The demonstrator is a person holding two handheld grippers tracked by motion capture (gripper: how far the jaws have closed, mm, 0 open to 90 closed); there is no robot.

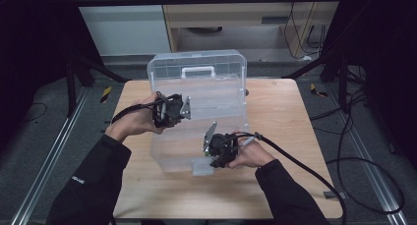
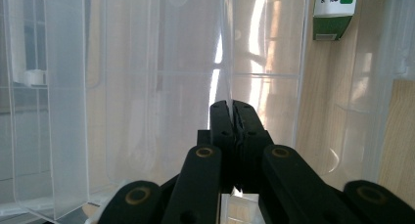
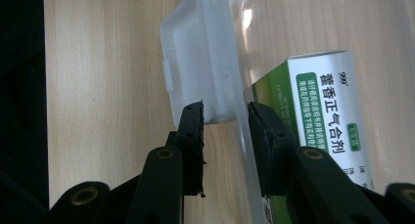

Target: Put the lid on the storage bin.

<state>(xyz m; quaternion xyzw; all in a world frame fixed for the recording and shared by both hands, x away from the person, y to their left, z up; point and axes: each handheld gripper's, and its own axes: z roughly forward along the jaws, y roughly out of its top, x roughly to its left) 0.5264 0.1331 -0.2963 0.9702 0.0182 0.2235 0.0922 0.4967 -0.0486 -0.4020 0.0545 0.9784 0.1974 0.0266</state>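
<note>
- The clear plastic storage box with a white carry handle (image 1: 201,112) sits open on the pale wooden counter (image 1: 280,131), its lid standing up at the far side and its tray lying towards the person.
- The left claw (image 1: 186,108) reaches in from the box's left side; in the left gripper view its jaws are pressed together on a thin clear plastic wall (image 2: 222,53) that runs straight away from the tips, edge-on between them.
- The right claw (image 1: 210,145) is at the tray's near right part. In the right gripper view its jaws stand partly apart astride the near clear wall and the frosted white latch tab (image 3: 200,57); the left jaw touches the tab's lower edge, while I cannot tell whether the other jaw presses the wall.
- Just beyond the right jaw, inside the tray, lies a green and white cardboard medicine carton (image 3: 325,116), its long axis running away from the claw and leaning to the right.
- The same carton shows at the upper right in the left gripper view (image 2: 337,11), well apart from the left claw.
- The right claw is by far the nearer to the carton; judging from this, any reach for it would go over the near wall.
</note>
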